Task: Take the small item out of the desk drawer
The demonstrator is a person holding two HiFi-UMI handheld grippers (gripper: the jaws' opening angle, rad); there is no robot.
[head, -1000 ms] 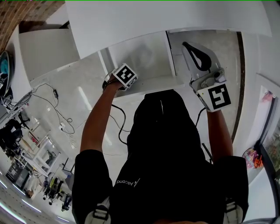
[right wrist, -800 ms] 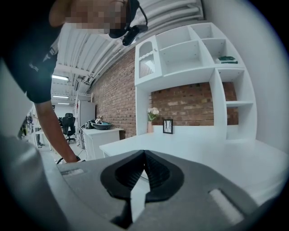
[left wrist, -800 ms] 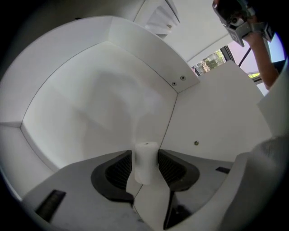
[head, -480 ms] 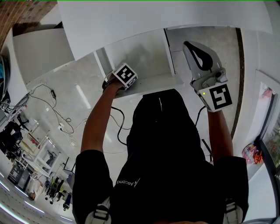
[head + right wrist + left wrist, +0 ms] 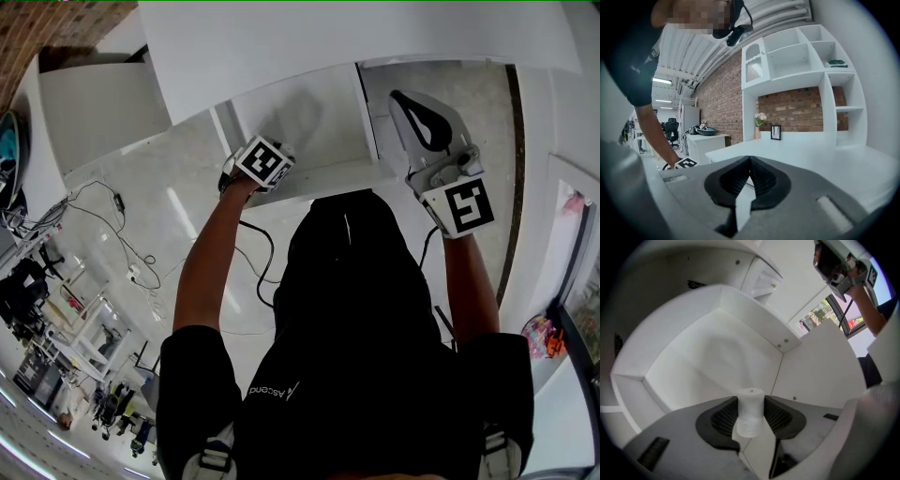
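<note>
In the left gripper view a small white cylinder [image 5: 750,420] stands upright between the black pads of my left gripper [image 5: 750,405]. The jaws are closing and both pads touch its sides. Behind it lies the white inside of the open desk drawer [image 5: 708,348]. The head view shows only the left gripper's marker cube [image 5: 263,161] at the drawer's [image 5: 309,117] front edge; its jaws and the cylinder are hidden. My right gripper [image 5: 400,97] is held to the right of the drawer, shut with nothing in it [image 5: 749,161].
The white desk top [image 5: 328,37] overhangs the drawer. Cables [image 5: 122,244] trail over the pale floor at the left. The right gripper view looks across a white desk to a shelf unit [image 5: 797,51], a small picture frame [image 5: 776,132] and a brick wall.
The left gripper's marker cube has turned a little and shifted slightly up and left. The right gripper has hardly moved.
</note>
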